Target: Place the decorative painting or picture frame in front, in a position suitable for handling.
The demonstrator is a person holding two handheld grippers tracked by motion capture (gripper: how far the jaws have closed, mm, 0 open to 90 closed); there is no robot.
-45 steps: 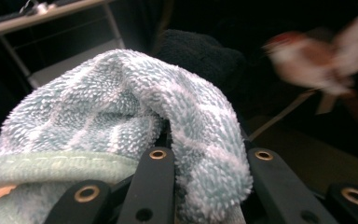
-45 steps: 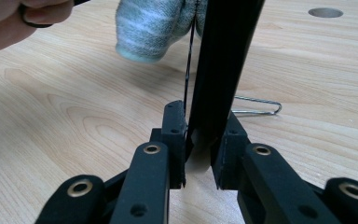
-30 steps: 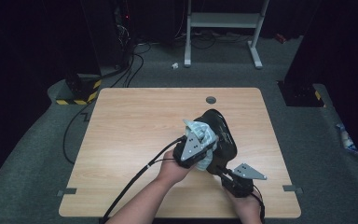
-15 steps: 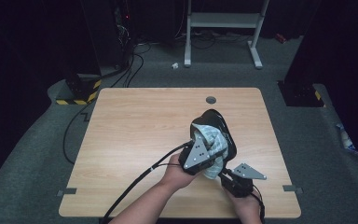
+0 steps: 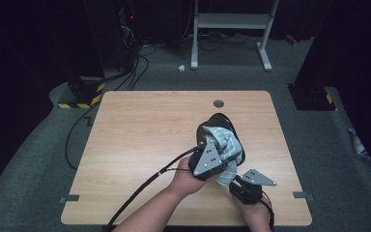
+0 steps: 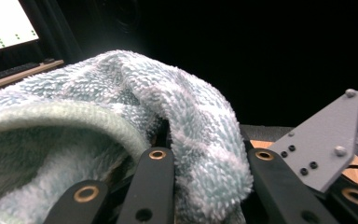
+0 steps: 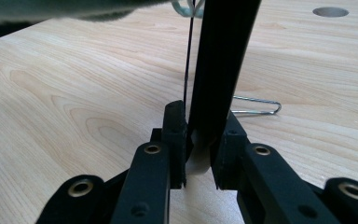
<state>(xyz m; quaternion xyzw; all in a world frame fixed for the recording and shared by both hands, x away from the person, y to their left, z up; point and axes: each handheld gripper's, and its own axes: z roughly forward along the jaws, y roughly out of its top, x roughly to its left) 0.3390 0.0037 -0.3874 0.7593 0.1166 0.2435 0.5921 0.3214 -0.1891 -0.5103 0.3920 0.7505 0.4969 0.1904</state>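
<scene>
A fluffy pale blue-and-white cloth (image 5: pixel 223 142) is drawn over a black oval form (image 5: pixel 220 123) held above the right half of the wooden table (image 5: pixel 140 140). My left gripper (image 5: pixel 222 166) is shut on the cloth's edge; in the left gripper view the pile (image 6: pixel 205 140) bulges between its jaws. The right gripper (image 5: pixel 235 182), near the front edge, is shut on the form's black flat stem (image 7: pixel 216 70), which rises steeply from its jaws. A thin dark thread (image 7: pixel 189 60) hangs beside the stem.
A bent metal wire (image 7: pixel 256 106) lies on the table just beyond the right gripper. A round cable hole (image 5: pixel 218 103) sits near the far edge. Cables trail from both grippers off the front edge. A white stand's frame (image 5: pixel 229 21) is on the floor behind.
The left gripper has shifted slightly right and toward the near edge, and the cloth with it. The right gripper has stayed put.
</scene>
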